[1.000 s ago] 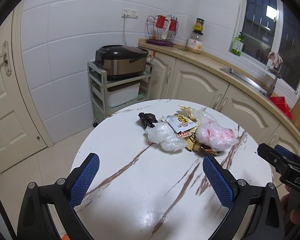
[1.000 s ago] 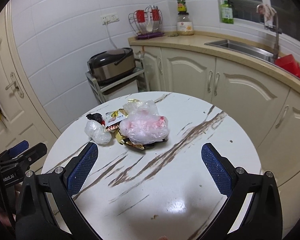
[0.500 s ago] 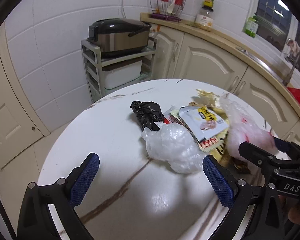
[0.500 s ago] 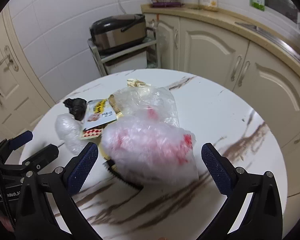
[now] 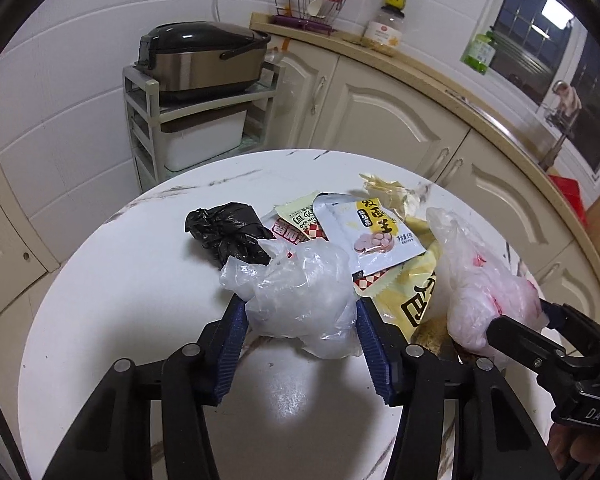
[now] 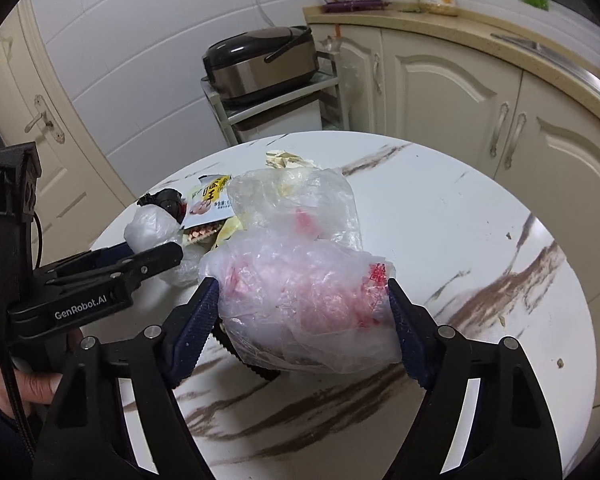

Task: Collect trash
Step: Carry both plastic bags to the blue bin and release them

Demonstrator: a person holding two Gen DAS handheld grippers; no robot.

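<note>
Left tongs (image 5: pixel 302 336) pinch a crumpled clear bag (image 5: pixel 300 296) on the round surface (image 5: pixel 120 280). Right tongs (image 6: pixel 304 312) clasp the pink-tinted bag (image 6: pixel 300 280), its long axis running away from the camera, beside snack wrappers (image 5: pixel 376 236).

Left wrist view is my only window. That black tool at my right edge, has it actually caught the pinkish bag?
Observer: Yes. The right gripper has a blue pad pressed against each side of the pink bag.
Operator: Is anything hiding beneath it?
Observer: A dark, saw-edged wrapper pokes out underneath.
Operator: And my own tool, the left gripper?
Observer: Seen from the side, the clear bag it is shut on bulges up above its fingers.
</note>
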